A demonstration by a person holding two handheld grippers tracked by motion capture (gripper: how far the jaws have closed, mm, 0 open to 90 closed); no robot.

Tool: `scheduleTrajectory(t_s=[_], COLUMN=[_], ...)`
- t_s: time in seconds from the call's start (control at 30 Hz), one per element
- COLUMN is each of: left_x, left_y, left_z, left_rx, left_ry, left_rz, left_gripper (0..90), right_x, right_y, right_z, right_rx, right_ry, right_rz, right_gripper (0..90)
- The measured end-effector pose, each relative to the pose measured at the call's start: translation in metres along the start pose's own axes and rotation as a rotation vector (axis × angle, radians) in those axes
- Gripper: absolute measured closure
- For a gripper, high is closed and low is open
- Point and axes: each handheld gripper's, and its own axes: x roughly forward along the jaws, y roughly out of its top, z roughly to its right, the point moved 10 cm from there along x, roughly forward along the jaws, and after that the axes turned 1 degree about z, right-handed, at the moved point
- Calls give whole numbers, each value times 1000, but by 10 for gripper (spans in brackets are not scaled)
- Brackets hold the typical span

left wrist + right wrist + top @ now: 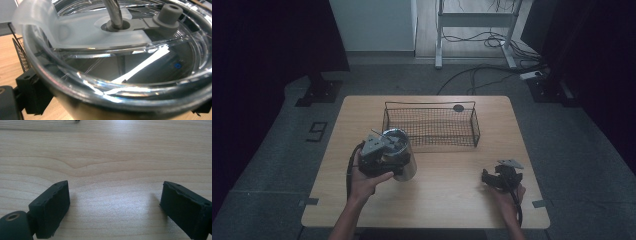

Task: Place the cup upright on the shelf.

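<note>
While a steel cup [404,159] is being pinched by the left gripper [379,152] just in front of the wire basket [430,126], the right gripper [501,178] is being rested near the surface's [447,200] right front edge, jaws spread wide over bare wood. Open room is lying between them. No writing is being made out. The cup's clear lid [105,32] and straw [113,11] are being cut off in the left gripper view.

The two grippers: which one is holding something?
The left gripper, beside the wire basket, grips a steel tumbler with a clear lid. The right gripper is open over bare table.
</note>
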Motion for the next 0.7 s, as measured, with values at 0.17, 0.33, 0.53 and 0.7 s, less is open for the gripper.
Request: scheduleTrajectory(t_s=[0.17, 0.33, 0.53, 0.7], left_x=[5, 11, 17, 19], left_y=[3, 8, 11, 14], left_z=[-1, -5, -8, -10], left_rx=[-3, 6, 9, 14], left_ry=[-9, 5, 10, 18], left_rz=[-5, -7, -6, -7], left_gripper=[41, 42, 42, 42], right_x=[0, 0, 0, 0], right_y=[0, 0, 0, 0], right_z=[0, 0, 0, 0], right_rx=[-1, 1, -1, -1], right_ry=[-1, -1, -1, -1], right_rz=[1, 1, 2, 2], right_gripper=[87, 87, 87, 87])
